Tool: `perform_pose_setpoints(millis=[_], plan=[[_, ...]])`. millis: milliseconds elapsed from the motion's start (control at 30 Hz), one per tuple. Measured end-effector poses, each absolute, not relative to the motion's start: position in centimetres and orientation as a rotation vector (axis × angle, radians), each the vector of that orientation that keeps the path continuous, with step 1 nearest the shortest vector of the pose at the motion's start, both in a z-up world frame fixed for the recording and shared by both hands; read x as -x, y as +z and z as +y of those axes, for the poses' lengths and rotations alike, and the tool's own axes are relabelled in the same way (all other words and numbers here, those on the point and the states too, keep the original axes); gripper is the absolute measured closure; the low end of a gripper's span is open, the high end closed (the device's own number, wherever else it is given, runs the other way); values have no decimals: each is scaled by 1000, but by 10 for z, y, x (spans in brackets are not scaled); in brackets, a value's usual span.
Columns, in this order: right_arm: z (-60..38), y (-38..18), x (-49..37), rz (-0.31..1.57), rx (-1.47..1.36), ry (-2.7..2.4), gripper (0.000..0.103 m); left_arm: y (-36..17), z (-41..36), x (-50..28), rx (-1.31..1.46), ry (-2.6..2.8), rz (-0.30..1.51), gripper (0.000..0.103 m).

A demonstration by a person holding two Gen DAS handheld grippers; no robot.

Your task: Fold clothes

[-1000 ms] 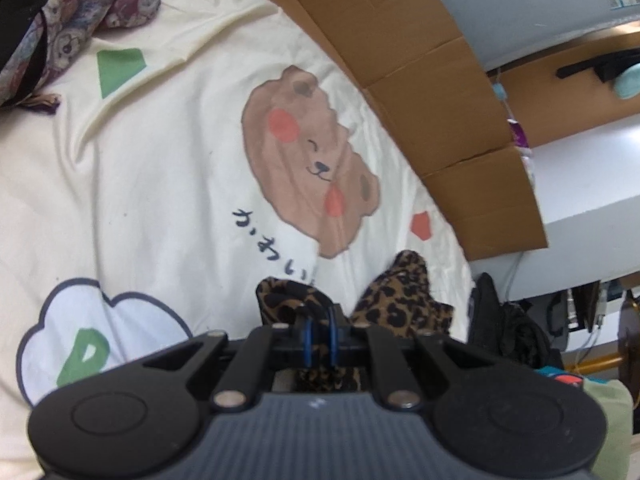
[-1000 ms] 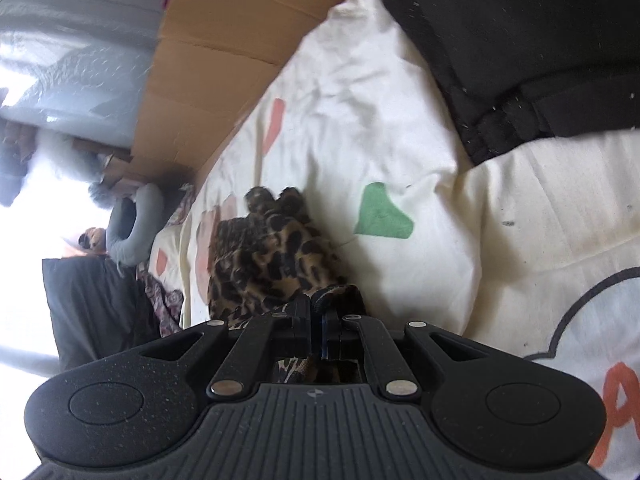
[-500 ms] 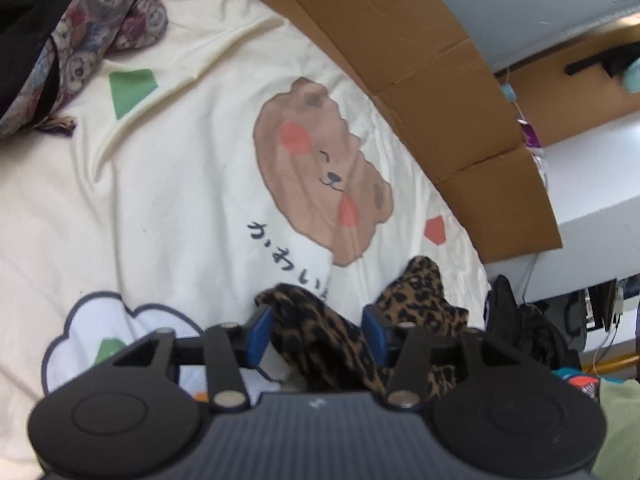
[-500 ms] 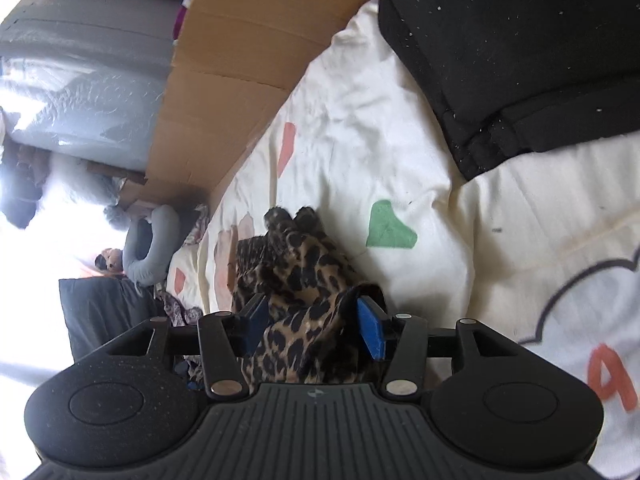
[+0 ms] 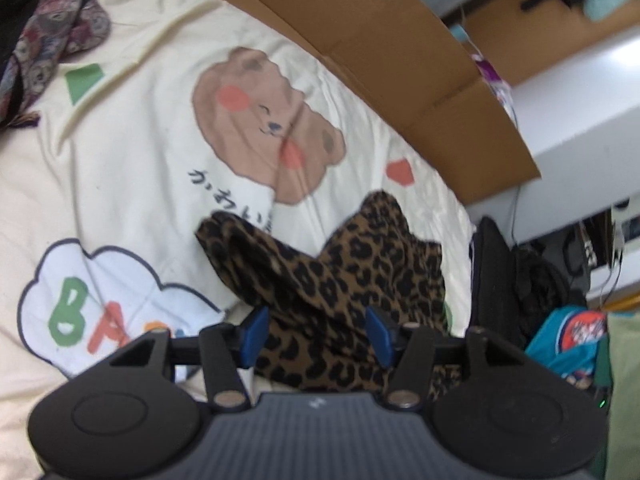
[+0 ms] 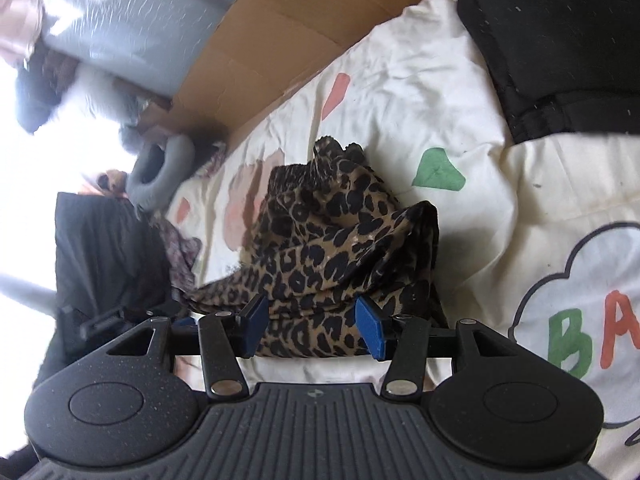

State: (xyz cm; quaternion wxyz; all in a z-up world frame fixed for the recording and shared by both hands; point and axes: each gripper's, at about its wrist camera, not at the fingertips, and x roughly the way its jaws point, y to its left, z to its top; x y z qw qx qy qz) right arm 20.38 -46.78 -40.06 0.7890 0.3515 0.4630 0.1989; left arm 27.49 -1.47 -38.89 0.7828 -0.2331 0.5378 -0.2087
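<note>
Both hand-held grippers, my left [image 5: 316, 334] and right [image 6: 312, 326], are spread wide around the crumpled leopard cloth [image 5: 340, 280] on the bear blanket [image 5: 140, 152].

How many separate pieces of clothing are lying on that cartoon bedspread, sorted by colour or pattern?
Leopard print garment: 1
Black garment: 1
Purplish patterned garment: 1
Total: 3 on the bedspread

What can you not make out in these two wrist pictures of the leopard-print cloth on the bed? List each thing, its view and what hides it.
- Left wrist: the leopard-print cloth's near edge, hidden behind the left gripper.
- Right wrist: what kind of garment the cloth is; it lies bunched, partly behind the right gripper.
- Right wrist: the room at far left, blurred and overexposed.
</note>
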Motion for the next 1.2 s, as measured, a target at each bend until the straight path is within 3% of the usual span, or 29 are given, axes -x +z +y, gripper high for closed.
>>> perform_pose_setpoints(millis=[633, 1200], plan=[[-396, -400, -203, 1044, -269, 319, 53, -418, -97, -254, 67, -556, 1176, 50], [-363, -418, -213, 1028, -69, 221, 55, -427, -125, -260, -149, -543, 1074, 54]])
